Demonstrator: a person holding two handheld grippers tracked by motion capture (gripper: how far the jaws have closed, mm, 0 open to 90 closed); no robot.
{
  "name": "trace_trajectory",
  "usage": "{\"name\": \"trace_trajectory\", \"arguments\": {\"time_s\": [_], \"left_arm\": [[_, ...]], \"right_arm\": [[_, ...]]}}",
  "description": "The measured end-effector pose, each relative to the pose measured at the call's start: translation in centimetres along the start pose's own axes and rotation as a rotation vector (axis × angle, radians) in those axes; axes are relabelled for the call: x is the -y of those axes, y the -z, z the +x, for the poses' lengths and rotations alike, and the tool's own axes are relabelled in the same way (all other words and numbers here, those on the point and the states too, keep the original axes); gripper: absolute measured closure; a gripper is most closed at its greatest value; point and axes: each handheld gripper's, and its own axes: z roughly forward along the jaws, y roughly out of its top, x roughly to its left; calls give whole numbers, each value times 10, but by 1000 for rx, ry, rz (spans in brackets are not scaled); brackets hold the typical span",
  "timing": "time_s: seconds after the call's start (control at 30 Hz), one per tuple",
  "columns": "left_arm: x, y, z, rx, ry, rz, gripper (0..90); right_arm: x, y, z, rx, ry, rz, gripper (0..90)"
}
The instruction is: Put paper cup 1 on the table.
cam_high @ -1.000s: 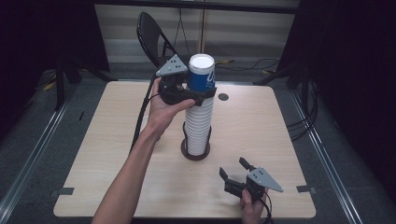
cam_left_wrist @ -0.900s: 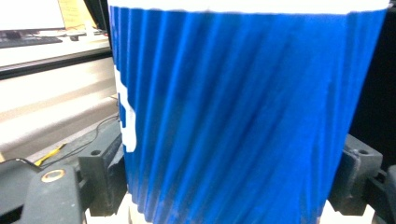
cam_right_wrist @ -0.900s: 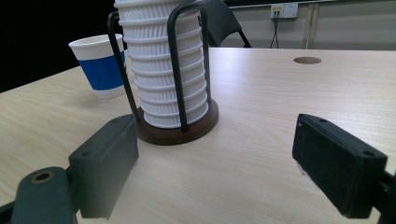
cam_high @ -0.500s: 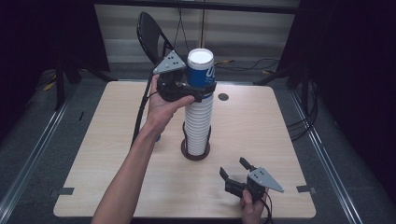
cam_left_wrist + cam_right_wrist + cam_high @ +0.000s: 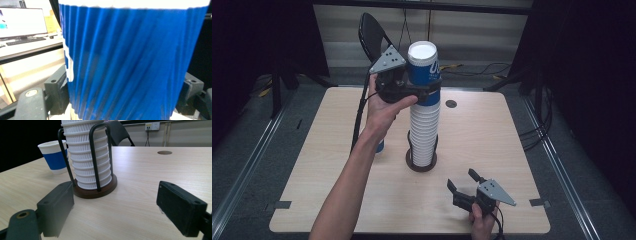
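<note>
While your left gripper (image 5: 424, 89), its jaws just closing in, clamps the blue cup (image 5: 423, 64) atop the white cup stack (image 5: 424, 131) in its wire holder (image 5: 95, 188), your right gripper (image 5: 466, 182) rests spread wide near the table (image 5: 512, 145) edge.

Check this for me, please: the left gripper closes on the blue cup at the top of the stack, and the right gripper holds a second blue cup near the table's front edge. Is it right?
Not quite. The left gripper does close on the blue cup atop the stack, but the right gripper holds nothing: in the right gripper view its jaws stand open and empty. The second blue cup stands on the table.
</note>
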Motion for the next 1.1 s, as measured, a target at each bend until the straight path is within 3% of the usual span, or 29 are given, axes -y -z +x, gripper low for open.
{"name": "trace_trajectory", "arguments": {"time_s": [0.1, 0.23, 0.43, 0.53, 0.77, 1.1], "left_arm": [[-2, 0, 0, 5, -5, -15, 190], [-6, 3, -3, 6, 14, -72, 195], [-13, 7, -8, 9, -18, -88, 196], [-15, 10, -7, -13, -39, -84, 196], [-20, 26, 0, -26, -20, -112, 196], [-17, 48, 11, -37, 38, -102, 197]], "right_arm": [[0, 0, 0, -1, 1, 1, 138], [0, 0, 0, -2, 0, 3, 139], [0, 0, 0, -3, -3, 4, 138], [0, 0, 0, -3, -2, 1, 139], [0, 0, 0, -2, -2, 2, 139], [0, 0, 0, 0, 0, 1, 139]]}}
